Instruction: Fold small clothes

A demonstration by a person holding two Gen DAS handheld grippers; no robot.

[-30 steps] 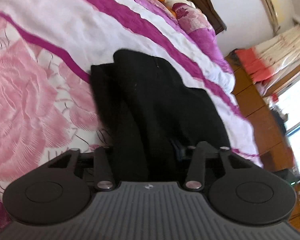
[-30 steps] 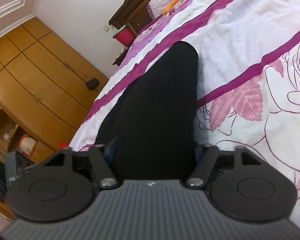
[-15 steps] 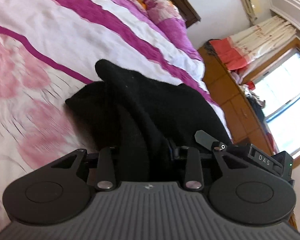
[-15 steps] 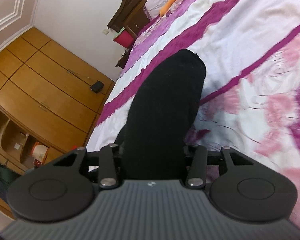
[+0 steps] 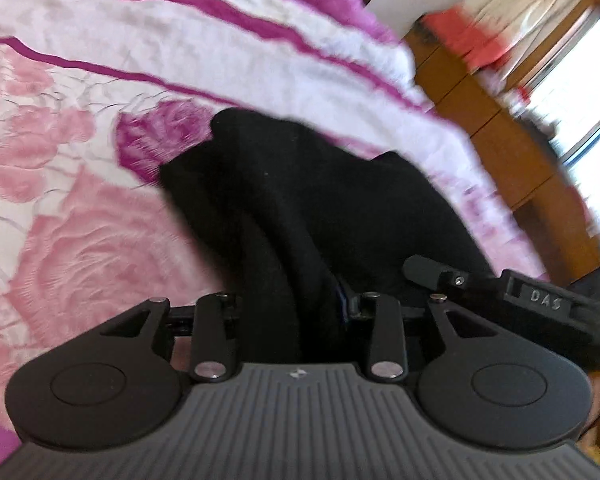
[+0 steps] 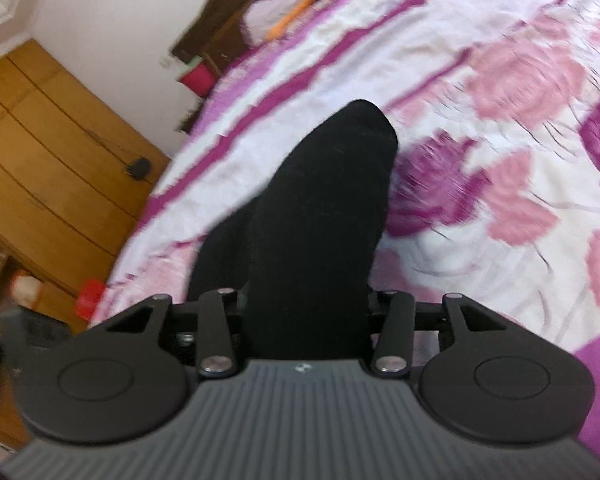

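left gripper (image 5: 300,312): clamped on the black garment (image 5: 300,200)
right gripper (image 6: 304,312): pinching its other edge
tip: I'd keep edges level over the bedspread (image 5: 80,220), lower slowly

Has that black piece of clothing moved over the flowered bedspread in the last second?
Yes. In the right wrist view the black garment, whose tip lay on the white stripe, now reaches beside the pink and purple flowers of the bedspread.

Both grippers clamped.
The left gripper (image 5: 300,312) and the right gripper (image 6: 306,312) each pinch black cloth (image 5: 300,208), side by side.
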